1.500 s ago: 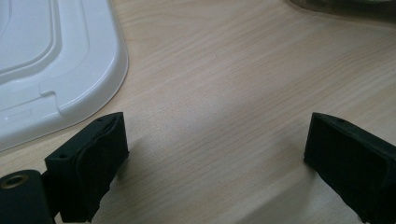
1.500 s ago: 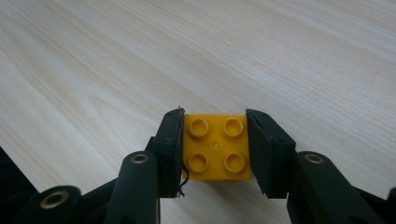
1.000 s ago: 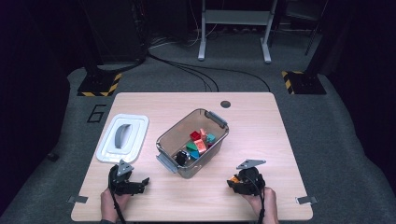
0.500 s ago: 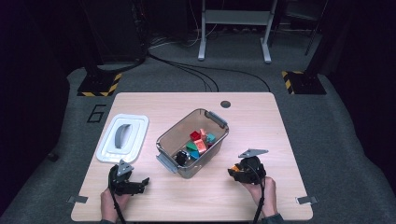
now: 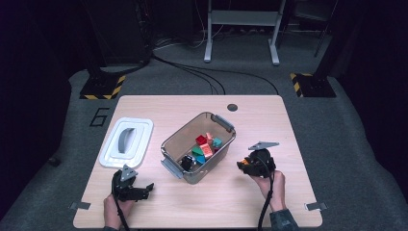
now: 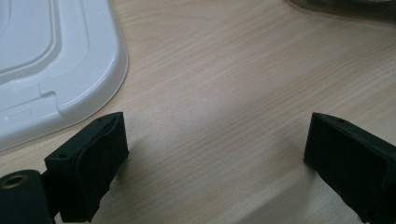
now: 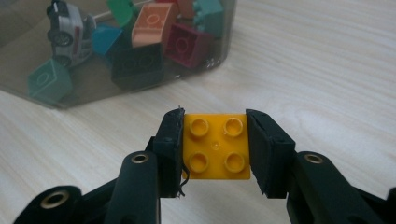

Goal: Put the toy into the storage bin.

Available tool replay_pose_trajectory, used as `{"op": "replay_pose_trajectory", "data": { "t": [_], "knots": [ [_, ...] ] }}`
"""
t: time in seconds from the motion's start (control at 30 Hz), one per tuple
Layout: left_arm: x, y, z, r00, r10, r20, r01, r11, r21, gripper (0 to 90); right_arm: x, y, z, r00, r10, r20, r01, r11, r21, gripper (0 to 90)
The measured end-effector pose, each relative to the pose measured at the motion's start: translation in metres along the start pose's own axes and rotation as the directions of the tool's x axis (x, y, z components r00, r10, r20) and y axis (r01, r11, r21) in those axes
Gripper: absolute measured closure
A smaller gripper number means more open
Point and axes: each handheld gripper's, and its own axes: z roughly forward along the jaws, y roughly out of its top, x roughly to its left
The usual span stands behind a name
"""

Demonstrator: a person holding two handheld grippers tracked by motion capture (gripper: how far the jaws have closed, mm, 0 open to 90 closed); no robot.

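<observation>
We have the yellow brick [image 7: 216,148] pinched studs-up in our right gripper [image 5: 251,165], with the bin [image 5: 179,139] just to its left in the high view, its long axis running diagonally away and its near corner closest. Our left gripper [image 5: 142,189] rests spread and empty by the lid [image 5: 140,144]. The right gripper view makes the brick plain; from above it is a mere orange speck.

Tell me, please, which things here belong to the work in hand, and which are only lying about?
Belong to the work:
- yellow brick, clamped in the right gripper
- clear bin on the table, with coloured bricks and a toy car inside

Lying about:
- white lid, flat beside the bin
- left gripper, open over bare wood
</observation>
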Motion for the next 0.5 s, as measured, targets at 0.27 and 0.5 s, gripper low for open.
{"op": "replay_pose_trajectory", "data": {
  "t": [0.27,0.5],
  "knots": [
    [0.0,0.0,0.0,1.0,0.0,0.001,0.0,1.0,0.0,5.9,-0.012,0.015,-0.001,0.9998,0.002,0.021,-0.002,1.0,-0.002,58.7],
    [0.0,0.0,0.0,1.0,-0.001,0.002,0.001,1.0,0.0,5.9,-0.019,0.032,-0.005,0.999,0.019,0.041,-0.018,1.0,-0.022,58.7]
  ]
}}
